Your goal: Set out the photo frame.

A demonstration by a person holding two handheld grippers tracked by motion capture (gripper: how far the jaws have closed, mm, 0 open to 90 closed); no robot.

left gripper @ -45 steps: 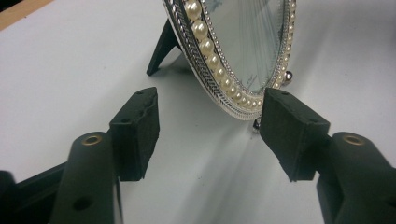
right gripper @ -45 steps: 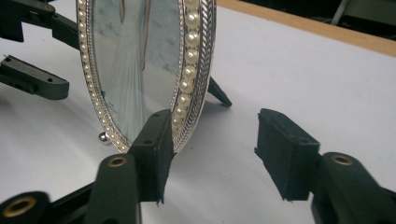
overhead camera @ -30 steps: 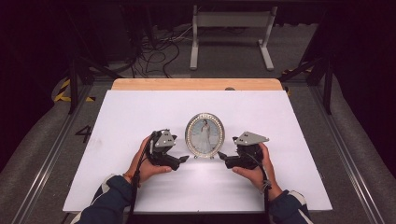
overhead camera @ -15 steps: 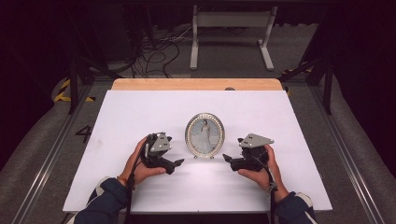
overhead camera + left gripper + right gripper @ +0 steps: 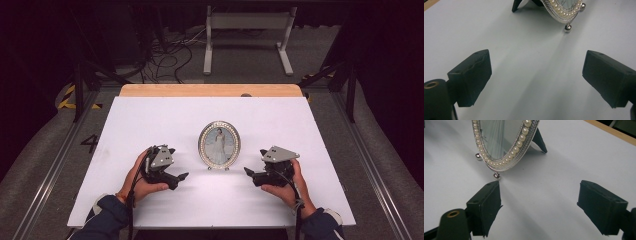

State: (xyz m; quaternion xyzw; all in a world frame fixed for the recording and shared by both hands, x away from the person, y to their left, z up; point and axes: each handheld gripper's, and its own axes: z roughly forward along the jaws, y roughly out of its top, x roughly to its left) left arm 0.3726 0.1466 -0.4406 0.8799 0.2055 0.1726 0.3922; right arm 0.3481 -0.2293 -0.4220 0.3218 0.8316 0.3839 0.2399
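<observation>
The oval picture frame [image 5: 219, 144] already stood upright; the left gripper [image 5: 176, 178] and right gripper [image 5: 251, 174] flanked it, jaws apart, empty, so little seemed left.

One mark can be read: a dark numeral "4" [image 5: 90, 143], standing on the grey carpeted floor [image 5: 47, 150] just left of the white table top [image 5: 150, 115] in the high view. The yellow and black striped tape [image 5: 67, 102] on the floor farther back bears no letters. The oval pearl-rimmed silver picture frame [image 5: 219, 145] carries a portrait with no readable writing.
</observation>
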